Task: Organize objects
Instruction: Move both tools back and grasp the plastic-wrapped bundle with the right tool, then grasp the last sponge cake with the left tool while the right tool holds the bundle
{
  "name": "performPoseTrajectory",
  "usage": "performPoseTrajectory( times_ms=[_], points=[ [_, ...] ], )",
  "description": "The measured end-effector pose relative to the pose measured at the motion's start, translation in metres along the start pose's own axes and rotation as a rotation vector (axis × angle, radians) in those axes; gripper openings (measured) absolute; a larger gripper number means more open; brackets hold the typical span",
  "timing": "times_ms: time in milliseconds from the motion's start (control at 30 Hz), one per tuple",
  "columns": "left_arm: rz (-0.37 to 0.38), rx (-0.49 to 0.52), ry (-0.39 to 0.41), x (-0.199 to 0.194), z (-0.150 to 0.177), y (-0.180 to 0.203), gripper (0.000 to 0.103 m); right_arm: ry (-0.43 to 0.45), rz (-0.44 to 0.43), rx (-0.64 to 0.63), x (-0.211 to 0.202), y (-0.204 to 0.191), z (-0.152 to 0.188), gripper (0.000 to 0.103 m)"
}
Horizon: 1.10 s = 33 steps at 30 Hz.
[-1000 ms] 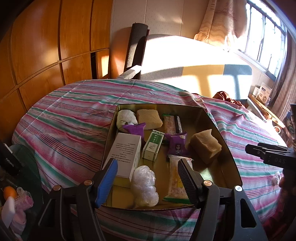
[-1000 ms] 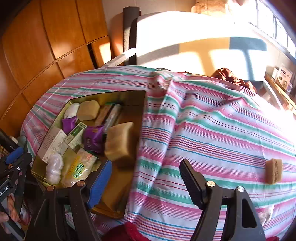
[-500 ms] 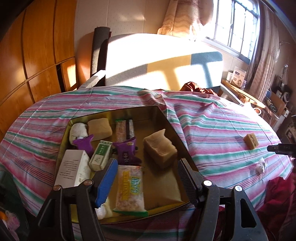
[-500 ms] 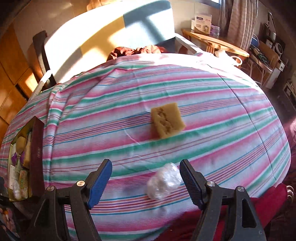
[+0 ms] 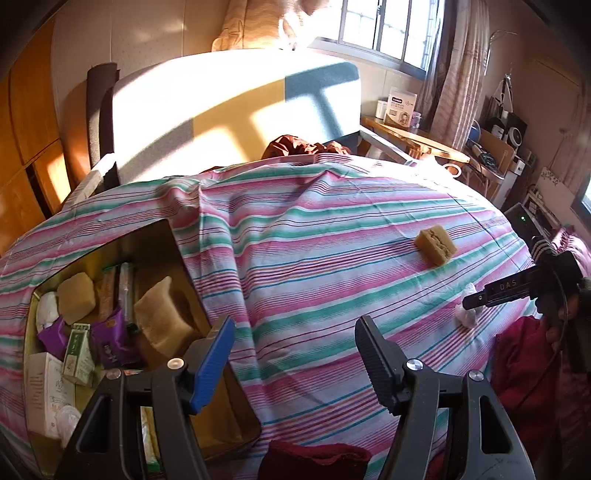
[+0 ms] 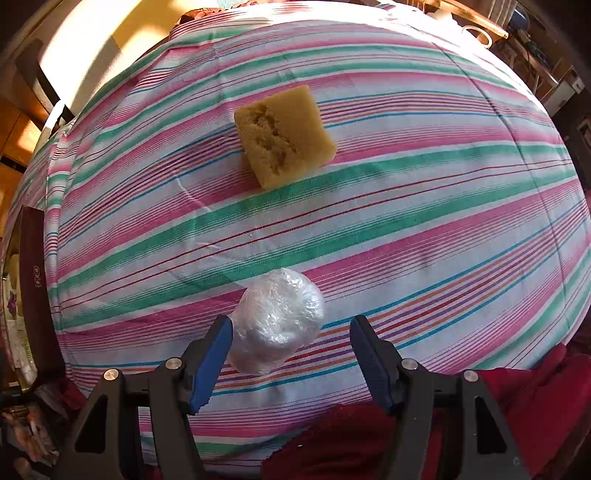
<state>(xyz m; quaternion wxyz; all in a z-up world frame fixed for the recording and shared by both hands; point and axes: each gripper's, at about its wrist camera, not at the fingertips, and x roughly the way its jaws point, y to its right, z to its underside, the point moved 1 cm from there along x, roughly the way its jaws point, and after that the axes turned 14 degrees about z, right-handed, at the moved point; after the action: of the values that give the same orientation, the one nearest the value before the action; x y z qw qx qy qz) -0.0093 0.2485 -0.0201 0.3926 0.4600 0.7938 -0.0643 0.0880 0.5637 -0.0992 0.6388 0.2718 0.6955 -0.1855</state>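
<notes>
Your right gripper (image 6: 290, 354) has its jaws spread wide, low in the frame, and the plastic-wrapped white ball (image 6: 277, 319) sits on the cloth between the fingertips, closer to the blue pad (image 6: 212, 360) on the left side, though I can't tell if it's actually touching. Just above it, around the middle of the frame, the yellow sponge block (image 6: 284, 134) lies flat with its pitted face up, clear of the ball.

Your left gripper (image 5: 293, 356) is wide open too, holding nothing, hovering over the striped bedspread (image 5: 314, 258) at the bottom centre of its view. To its lower left sits the gold tin box (image 5: 236, 417), packed with stuff: tan blocks, purple sachets, a green-and-white carton, a white box. Same sponge shows up at right of centre in that view, and the wrapped ball is at the right edge, partly hidden by your other gripper.

The surface is a soft bed with pink, green and white stripes, a bit wrinkled at upper left. Behind it there's a sunlit mattress (image 5: 229, 110) leaning upright, wood panelling (image 5: 26, 140) at far left, a window (image 5: 388, 29) with curtains at top right, and a cluttered wooden desk (image 5: 417, 138) on the right
</notes>
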Motion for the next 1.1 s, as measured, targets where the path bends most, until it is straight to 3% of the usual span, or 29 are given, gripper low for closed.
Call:
performPoseTrajectory(
  times_ms=[33,167,300,467,533,633,900,1100],
  points=[
    [0.009,0.007,-0.007,0.006,-0.004,0.005,0.068,-0.005,-0.002,-0.005,0.001,0.0,0.001,0.048],
    [0.054,0.048,-0.032,0.032,-0.019,0.028,0.068,0.017,-0.049,0.012,-0.002,0.006,0.005,0.037],
    [0.128,0.066,-0.08,0.063,-0.036,0.048,0.068,0.11,-0.064,0.09,-0.017,0.019,0.015,0.035],
    [0.222,-0.02,-0.161,0.111,-0.06,0.062,0.067,0.268,-0.021,0.288,-0.042,0.051,0.02,0.035],
    [0.253,-0.023,-0.153,0.124,-0.066,0.07,0.067,0.32,-0.056,0.343,-0.049,0.06,0.02,0.035],
    [0.24,0.002,-0.131,0.135,-0.073,0.081,0.067,0.347,-0.137,0.384,-0.049,0.068,0.021,0.035],
    [0.298,-0.067,-0.23,0.197,-0.093,0.113,0.077,0.491,-0.338,0.553,-0.063,0.098,0.046,0.036],
    [0.261,-0.121,-0.268,0.242,-0.102,0.14,0.085,0.539,-0.43,0.614,-0.063,0.106,0.051,0.036]
  ],
)
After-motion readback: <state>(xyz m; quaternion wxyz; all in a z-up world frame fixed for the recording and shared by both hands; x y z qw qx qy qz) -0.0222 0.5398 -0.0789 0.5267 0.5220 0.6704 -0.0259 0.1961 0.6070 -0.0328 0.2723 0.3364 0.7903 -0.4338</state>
